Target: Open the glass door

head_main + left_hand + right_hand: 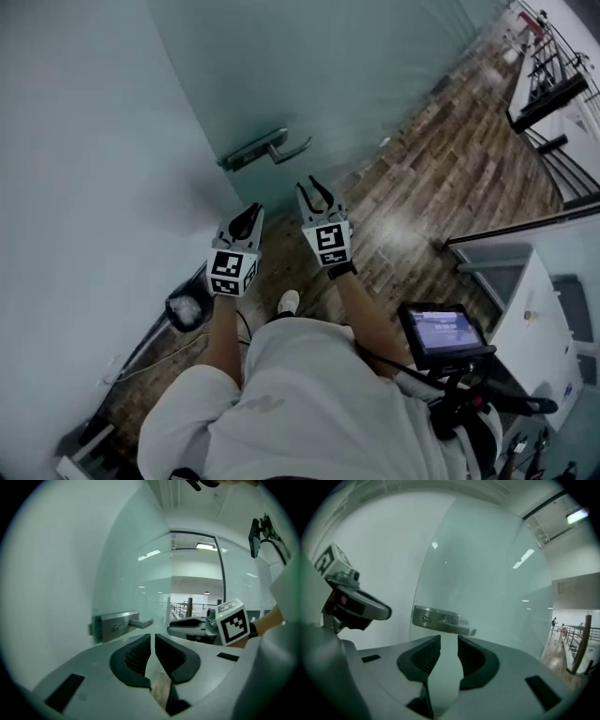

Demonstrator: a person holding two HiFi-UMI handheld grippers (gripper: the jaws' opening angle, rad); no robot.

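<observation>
Found the glass door (309, 66) apparently not yet opened, with its metal lever handle (267, 148) at the edge next to the plain wall. Saw the right gripper (317, 194) just below the handle and short of touching it, jaws parted, nothing between them, lever lined up beyond the gap. Saw the left gripper (246, 217) a little further from the handle, to the wall side of the right gripper, jaws drawn almost together with only a thin slit, holding nothing. Judged the step as the approach, with no grip made. Reckoned the next move called for carrying the parted jaws up around the free end of the lever, closing on it, pressing it down, then swinging the door. Noted one possible container: a dark round thing (187, 309) on the floor well below the handle, perhaps a small bin; could not make out its contents.
</observation>
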